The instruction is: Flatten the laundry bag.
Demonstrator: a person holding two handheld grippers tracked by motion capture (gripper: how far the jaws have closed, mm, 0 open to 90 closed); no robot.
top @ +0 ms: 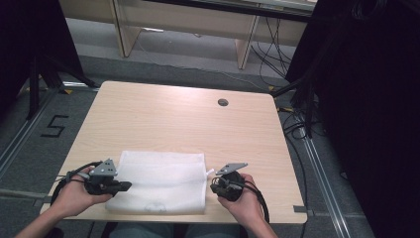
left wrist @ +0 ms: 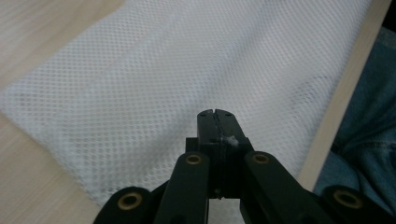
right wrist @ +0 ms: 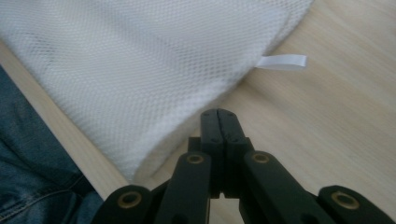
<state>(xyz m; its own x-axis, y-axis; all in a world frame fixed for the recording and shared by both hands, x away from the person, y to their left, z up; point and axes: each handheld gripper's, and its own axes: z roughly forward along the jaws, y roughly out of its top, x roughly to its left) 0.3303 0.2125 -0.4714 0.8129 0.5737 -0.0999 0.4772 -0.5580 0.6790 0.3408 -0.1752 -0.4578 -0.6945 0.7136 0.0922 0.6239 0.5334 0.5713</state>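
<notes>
Mesh bag [top: 161, 181]: flat at the near edge of the bench [top: 178, 114], between both claws.
Left claw [top: 125, 186]: fully closed, empty, tip over the bag's left edge.
Right claw [top: 214, 188]: fully closed, empty, just right of the bag.
Tab [right wrist: 282, 61]: on the bag's right edge.

Your left tool [left wrist: 217, 113] hangs over the white mesh bag [left wrist: 177, 74], whose far end runs out past the top edge of the left gripper view. A faint grey mark [left wrist: 312, 91] in the mesh to that tool's right is too blurred to identify. In the right gripper view, the bag [right wrist: 140, 60] is cut off at the top, left of your right tool [right wrist: 218, 112]; the worktop [right wrist: 336, 121] beyond the tool blurs.
</notes>
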